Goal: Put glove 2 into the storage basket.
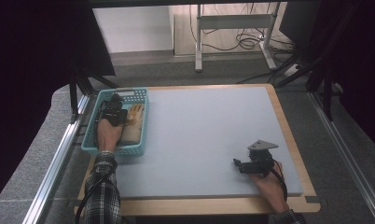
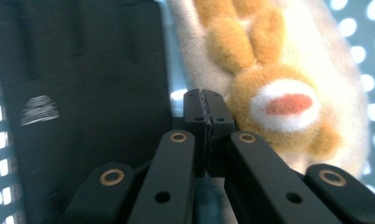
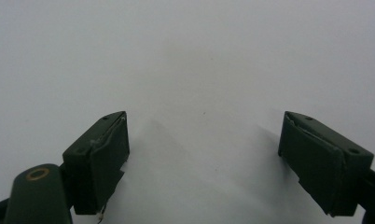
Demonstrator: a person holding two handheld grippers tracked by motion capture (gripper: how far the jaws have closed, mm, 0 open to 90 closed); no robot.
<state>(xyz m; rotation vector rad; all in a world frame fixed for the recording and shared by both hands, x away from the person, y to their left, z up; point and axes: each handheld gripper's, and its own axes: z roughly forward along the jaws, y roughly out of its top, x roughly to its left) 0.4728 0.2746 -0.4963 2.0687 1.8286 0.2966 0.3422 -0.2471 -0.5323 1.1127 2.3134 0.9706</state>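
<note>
Left gripper is inside the teal basket, jaws together on nothing between black glove and plush glove; right gripper idles jaws apart on the mat; next move, I'd say: reopen and re-aim at a glove.

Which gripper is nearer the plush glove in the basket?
Left. The left gripper is inside the teal basket, jaws shut right beside the plush glove. The right gripper rests far across the table, jaws open over bare surface.
</note>
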